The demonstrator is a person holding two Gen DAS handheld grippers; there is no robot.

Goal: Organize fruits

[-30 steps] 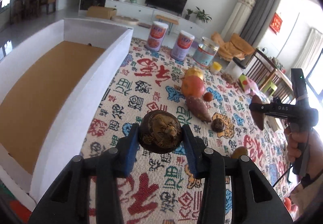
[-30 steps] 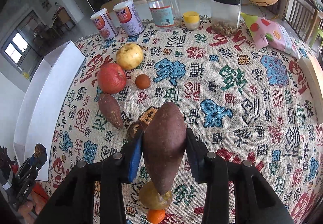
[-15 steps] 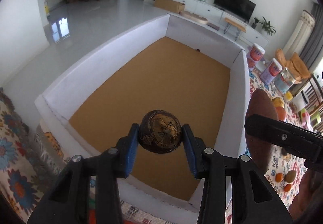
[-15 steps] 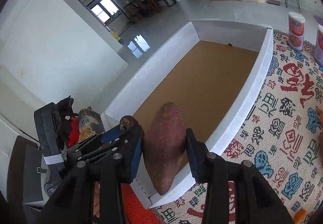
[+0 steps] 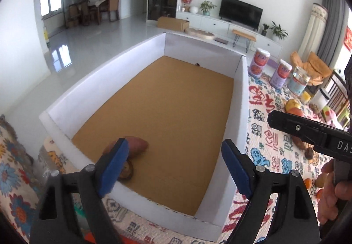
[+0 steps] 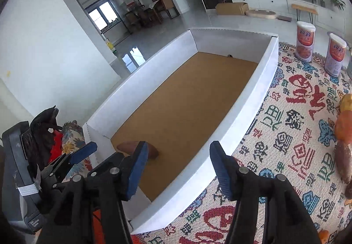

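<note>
A big bright living room sits behind a table (image 6: 292, 134) covered by a cloth with bold letters in red, blue and green.

On the left part of the table stands a wide white box (image 5: 242, 98) with a brown floor. A sweet potato (image 5: 137, 145) lies inside it, near the close left corner. Just in front of the sweet potato sits a small dark round fruit (image 5: 127, 172), touching it or almost touching it; the left fingers partly hide it.

The left gripper (image 5: 173, 167) hangs over the near end of the box, with its blue fingers (image 5: 114, 164) spread wide apart and nothing between them. The right gripper (image 6: 178, 167) is over the near edge of the box, and its fingers (image 6: 220, 169) are spread wide too, holding nothing.

More fruit lies out on the cloth to the right of the box: a yellow apple (image 5: 291, 103), a red fruit (image 6: 344, 125) and another sweet potato (image 6: 343, 160). At the far end stand two tall cans (image 6: 304, 43) and a clear jar (image 5: 298, 82). A black TV (image 5: 242, 12) hangs on the far wall.
</note>
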